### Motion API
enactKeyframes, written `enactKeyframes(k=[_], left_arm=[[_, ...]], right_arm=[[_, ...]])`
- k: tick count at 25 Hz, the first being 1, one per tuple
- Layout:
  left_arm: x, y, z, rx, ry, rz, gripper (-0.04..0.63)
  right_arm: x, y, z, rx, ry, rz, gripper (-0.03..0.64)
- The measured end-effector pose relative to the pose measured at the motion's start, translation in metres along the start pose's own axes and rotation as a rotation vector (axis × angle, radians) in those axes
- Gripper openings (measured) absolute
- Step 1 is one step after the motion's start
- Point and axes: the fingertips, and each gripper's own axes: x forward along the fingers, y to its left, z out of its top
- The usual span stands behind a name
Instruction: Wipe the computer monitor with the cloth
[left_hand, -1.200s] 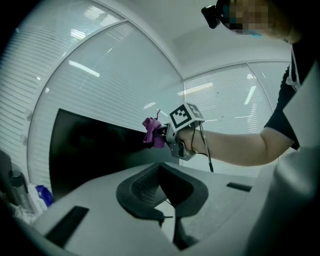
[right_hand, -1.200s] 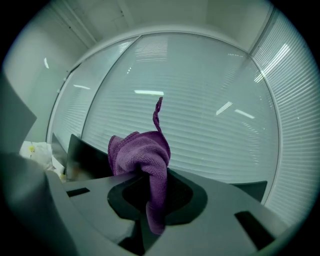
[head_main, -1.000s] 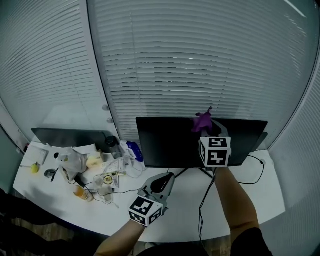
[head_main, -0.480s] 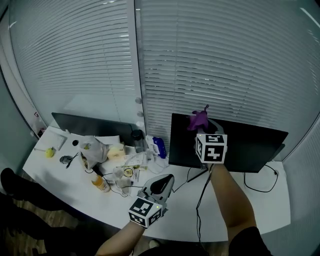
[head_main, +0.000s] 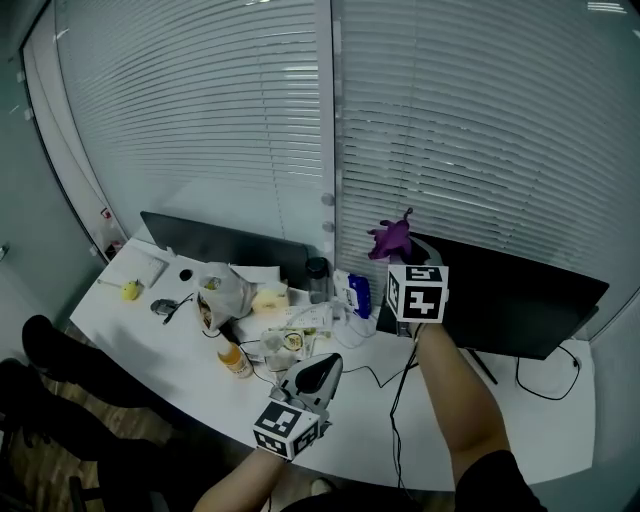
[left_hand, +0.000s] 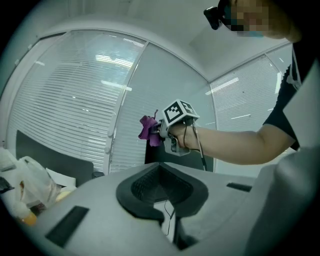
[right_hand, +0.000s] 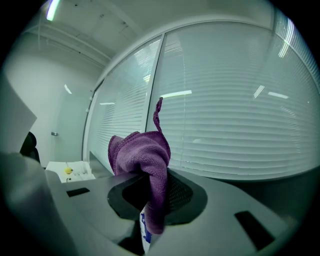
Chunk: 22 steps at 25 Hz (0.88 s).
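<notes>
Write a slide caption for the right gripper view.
Right tool clamped on a bunched purple cloth, with closed window blinds behind.

White horizontal slatted blinds (head_main: 200, 130) cover the tall windows across the whole far side; a white vertical window post (head_main: 333, 120) splits them, with small round fittings low on it; a long white desk top (head_main: 540, 420) runs beneath; brown wood-look floor (head_main: 150, 430) shows at the near left; a plain pale grey wall (head_main: 15, 220) closes the left side; a bright ceiling light strip (right_hand: 51, 11) glows overhead; pale streaks of light lie across the blinds.
</notes>
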Motion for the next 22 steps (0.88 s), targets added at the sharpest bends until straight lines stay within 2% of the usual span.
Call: enactKeyframes(k=[5, 13, 22], left_arm=[[-0.014, 0.015, -0.001, 0.002, -0.004, 0.028, 0.003], [-0.017, 0.005, -0.001, 0.006, -0.010, 0.002, 0.003], [-0.023, -0.017, -0.003, 0.010, 0.003, -0.051, 0.003]], right_arm=[[0.005, 0.017, 0.003, 0.004, -0.015, 0.008, 0.067], [-0.011, 0.025, 0.004, 0.000, -0.028, 0.021, 0.067], [-0.064, 0.029, -0.008, 0.110, -0.045, 0.081, 0.067]])
